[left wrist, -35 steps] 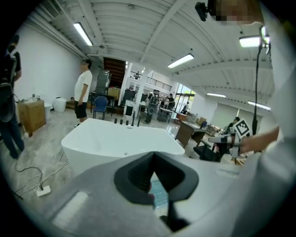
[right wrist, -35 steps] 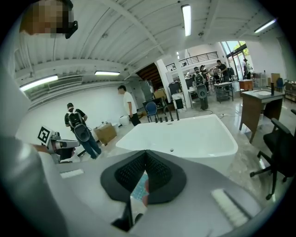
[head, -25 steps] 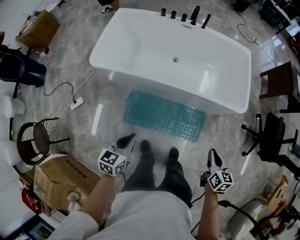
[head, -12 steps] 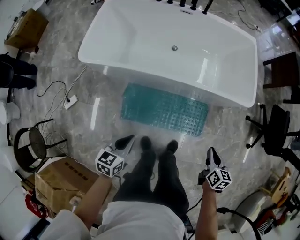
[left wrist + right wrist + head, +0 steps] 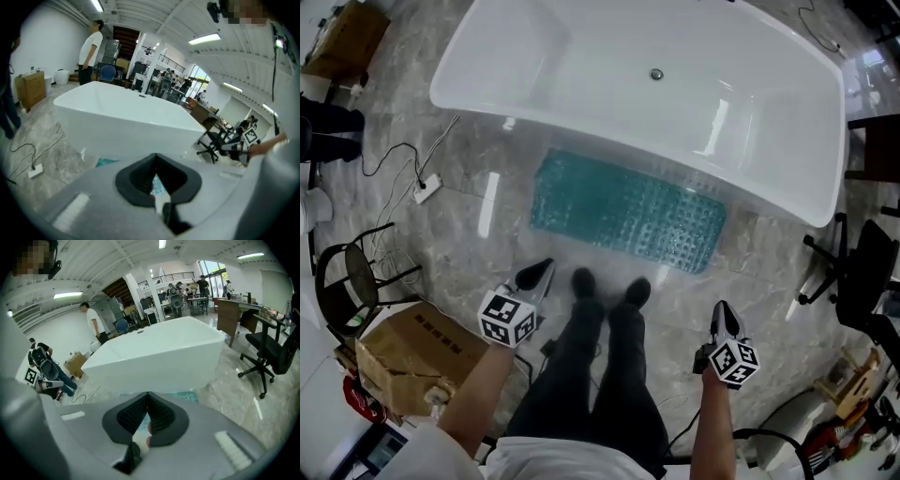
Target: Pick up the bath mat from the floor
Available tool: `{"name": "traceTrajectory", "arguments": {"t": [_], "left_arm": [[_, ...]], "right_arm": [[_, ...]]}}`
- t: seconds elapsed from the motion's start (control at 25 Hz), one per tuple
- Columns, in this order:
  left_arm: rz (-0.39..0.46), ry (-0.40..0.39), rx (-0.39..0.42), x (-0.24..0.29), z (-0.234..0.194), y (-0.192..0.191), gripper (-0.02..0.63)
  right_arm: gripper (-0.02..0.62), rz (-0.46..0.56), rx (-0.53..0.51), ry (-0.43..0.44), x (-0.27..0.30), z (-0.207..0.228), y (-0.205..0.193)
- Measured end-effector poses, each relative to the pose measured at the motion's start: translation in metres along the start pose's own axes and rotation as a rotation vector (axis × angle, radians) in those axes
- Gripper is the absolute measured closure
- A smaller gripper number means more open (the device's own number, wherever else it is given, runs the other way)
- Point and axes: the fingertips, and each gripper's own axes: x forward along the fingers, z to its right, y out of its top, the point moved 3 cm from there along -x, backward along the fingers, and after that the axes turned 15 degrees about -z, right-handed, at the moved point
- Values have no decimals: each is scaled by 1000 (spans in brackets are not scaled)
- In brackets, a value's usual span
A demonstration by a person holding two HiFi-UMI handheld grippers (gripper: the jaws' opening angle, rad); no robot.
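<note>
Change since a second ago: I have bent lower with both tools, so the tub and mat fill more of the head view and the tub's taps have slipped off its top edge; the mat has not shifted.
Left gripper point(image 5: 536, 273): jaws pressed together with nothing between them, held out over the floor beside my left shoe point(image 5: 583, 281), apart from the mat.
Left gripper's own view: the closed tips point(image 5: 154, 172) point at the tub's side wall, with a sliver of teal mat point(image 5: 107, 162) showing low beside them.
Right gripper point(image 5: 724, 317): jaws pressed together and empty, out past my right shoe point(image 5: 637, 292), short of the mat's near right corner.
Right gripper's own view: the closed tips point(image 5: 147, 412) face the tub, with the mat's edge point(image 5: 187, 396) just above them.
Bath mat point(image 5: 628, 211): teal and bumpy, lying flat on the marble floor point(image 5: 469, 234), its long side along the foot of the tub, ahead of my shoes.
Bathtub point(image 5: 581, 56): white, freestanding, empty, with the drain near the middle.
Cardboard box point(image 5: 412, 352): on the floor to my left, behind the left gripper.
Power strip point(image 5: 425, 187): white, with cables, left of the tub.
Office chair point(image 5: 862, 272): black, right of the tub.
Bystander point(image 5: 91, 51): stands beyond the tub's far end.
</note>
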Motion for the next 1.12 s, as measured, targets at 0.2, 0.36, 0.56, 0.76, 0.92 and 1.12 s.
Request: {"name": "traceTrajectory", "arguments": {"t": [0.2, 0.36, 0.56, 0.76, 0.92, 1.12], "left_arm": [[-24, 34, -45, 77, -31, -25, 603], [-66, 57, -56, 128, -51, -46, 603], [-124, 63, -35, 191, -73, -80, 603], [-171, 86, -63, 246, -105, -129, 603], [-187, 116, -76, 283, -131, -163, 603], [-209, 128, -60, 328, -164, -198, 580]], "right_arm": [[589, -70, -27, -1, 81, 42, -13], [589, -127, -33, 9, 141, 71, -32], [589, -166, -10, 13, 202, 110, -60], [588, -220, -2, 13, 265, 146, -101], [579, -246, -19, -13, 310, 171, -128], [567, -251, -16, -44, 357, 198, -150]]}}
